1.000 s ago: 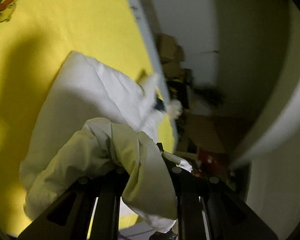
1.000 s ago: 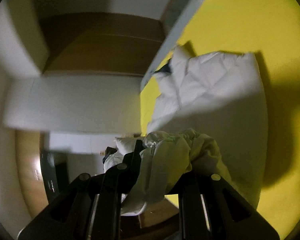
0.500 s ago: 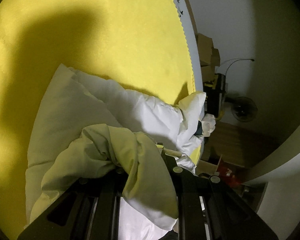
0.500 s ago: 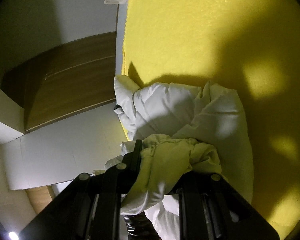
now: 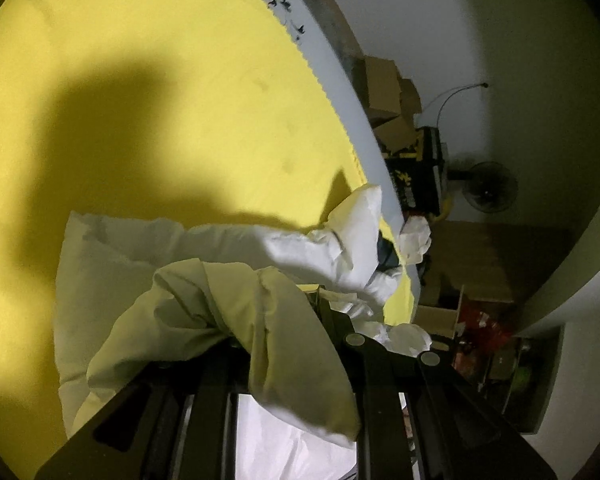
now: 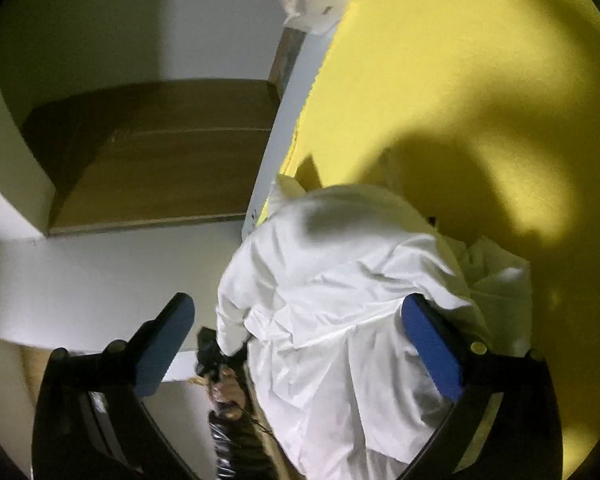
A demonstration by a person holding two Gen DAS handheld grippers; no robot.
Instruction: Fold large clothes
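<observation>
I am working over a yellow bed sheet (image 5: 172, 92) that fills most of both views. A white padded jacket (image 6: 340, 280) is lying bunched near the bed's edge, partly overhanging it. My left gripper (image 5: 292, 344) is pinching a thick wad of the jacket's fabric. My right gripper (image 6: 296, 340) is spread wide, its blue pads (image 6: 432, 344) straddling the jacket without gripping. The overhanging bulk may be risking a slide off the edge. No containers are clearly showing.
</observation>
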